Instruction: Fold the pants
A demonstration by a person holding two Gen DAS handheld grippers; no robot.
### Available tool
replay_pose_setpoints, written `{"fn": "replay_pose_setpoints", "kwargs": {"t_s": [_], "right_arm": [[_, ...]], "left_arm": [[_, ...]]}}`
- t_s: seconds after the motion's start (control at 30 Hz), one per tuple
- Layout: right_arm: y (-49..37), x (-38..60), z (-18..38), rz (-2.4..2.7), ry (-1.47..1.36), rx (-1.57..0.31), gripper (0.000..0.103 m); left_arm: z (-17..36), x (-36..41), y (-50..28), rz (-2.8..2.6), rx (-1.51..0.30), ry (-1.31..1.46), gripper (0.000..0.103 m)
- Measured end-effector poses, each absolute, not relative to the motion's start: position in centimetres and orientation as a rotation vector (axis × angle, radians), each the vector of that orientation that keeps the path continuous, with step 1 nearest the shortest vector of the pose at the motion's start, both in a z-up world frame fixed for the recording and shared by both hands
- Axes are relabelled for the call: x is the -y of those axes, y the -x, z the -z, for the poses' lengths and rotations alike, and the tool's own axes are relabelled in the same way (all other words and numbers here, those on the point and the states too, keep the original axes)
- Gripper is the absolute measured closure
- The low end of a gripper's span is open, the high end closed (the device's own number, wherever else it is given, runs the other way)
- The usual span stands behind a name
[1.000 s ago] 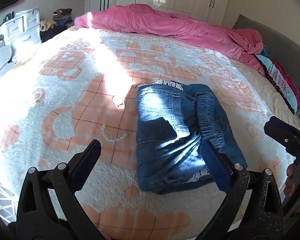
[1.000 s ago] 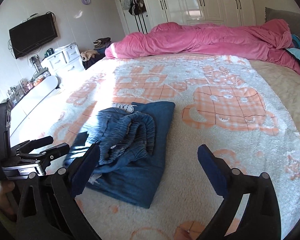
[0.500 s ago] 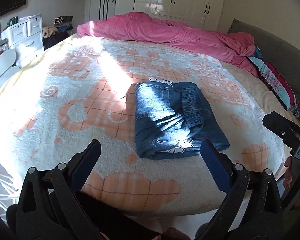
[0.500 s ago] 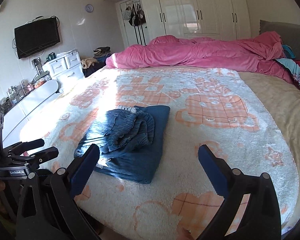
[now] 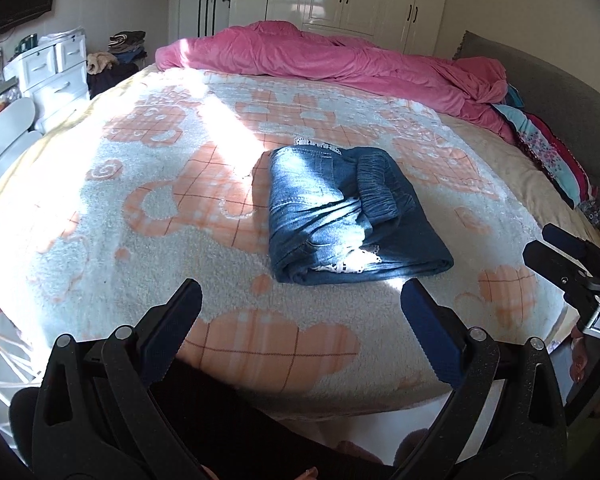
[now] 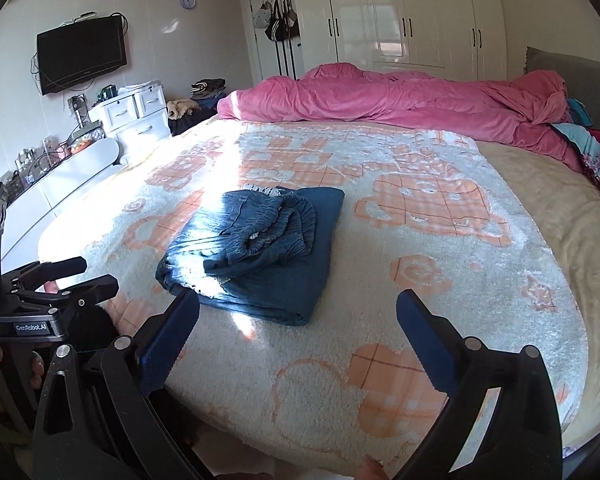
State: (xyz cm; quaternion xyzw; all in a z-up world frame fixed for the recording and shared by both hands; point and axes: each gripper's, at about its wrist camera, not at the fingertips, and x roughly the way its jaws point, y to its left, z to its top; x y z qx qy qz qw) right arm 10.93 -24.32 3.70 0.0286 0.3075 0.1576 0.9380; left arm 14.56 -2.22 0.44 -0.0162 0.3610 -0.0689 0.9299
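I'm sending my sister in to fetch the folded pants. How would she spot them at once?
Look at the big bed under the white-and-orange blanket, with a pink duvet heaped at the far end. The pants lie mid-blanket toward the near edge. They are the only blue denim bundle there, with white lace trim showing.

The left claw point(image 5: 300, 320) is spread wide, its blue-padded fingers point(image 5: 430, 334) well apart with nothing between them. The right claw point(image 6: 298, 328) is equally wide, its fingers point(image 6: 168, 336) gripping nothing. Each claw also shows at the edge of the other's view, so the two are held side by side. Fingertips of the person's hand point(image 6: 36, 368) wrap the left handle.
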Motion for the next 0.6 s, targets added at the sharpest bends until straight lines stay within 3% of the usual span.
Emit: {"fn": "replay_pose_setpoints", "kwargs": {"t_s": [0.6], "right_arm": [[-11.1, 23.3, -0.1, -0.317, -0.044, -0.705, 0.005]], "left_arm": [[2.2, 1.7, -14.7, 0.128, -0.809, 0.052, 0.01]]}}
